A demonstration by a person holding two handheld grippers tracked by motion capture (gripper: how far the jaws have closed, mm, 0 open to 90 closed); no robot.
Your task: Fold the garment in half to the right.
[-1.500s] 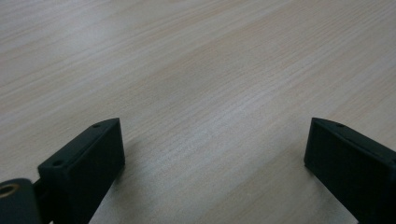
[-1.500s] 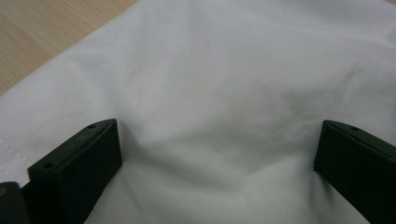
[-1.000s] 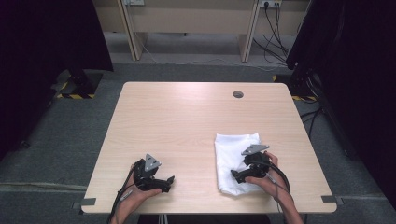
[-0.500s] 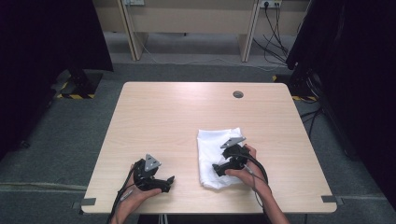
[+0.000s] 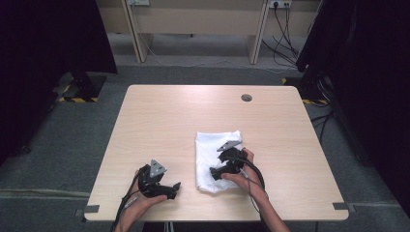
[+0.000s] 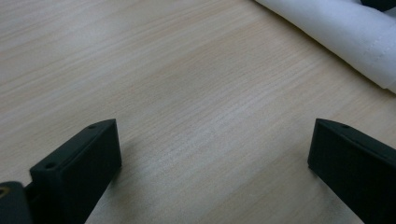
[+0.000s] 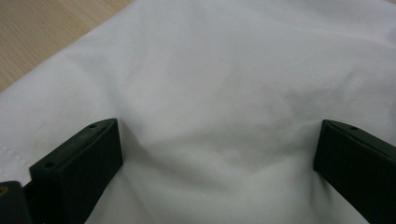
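Cloth (image 5: pixel 213 155): we see it folded, near the tabletop's (image 5: pixel 183 116) front edge.
Right gripper (image 7: pixel 217 175): fingers spread, pressing the cloth.
Left gripper (image 6: pixel 212 175): fingers spread over bare wood.
Risk: we judge pushing may bunch the folds.

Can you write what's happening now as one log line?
right gripper: open, on cloth | left gripper: open, on bare table

— Where is there room to pass on the table (image 5: pixel 159 121)?
— Its whole upper half and left side lie bare, apart from a small round grommet (image 5: pixel 246 97) at upper right.
— And what's in the way?
— Only the white cloth (image 5: pixel 209 155) at lower centre, under the right gripper (image 5: pixel 214 173).
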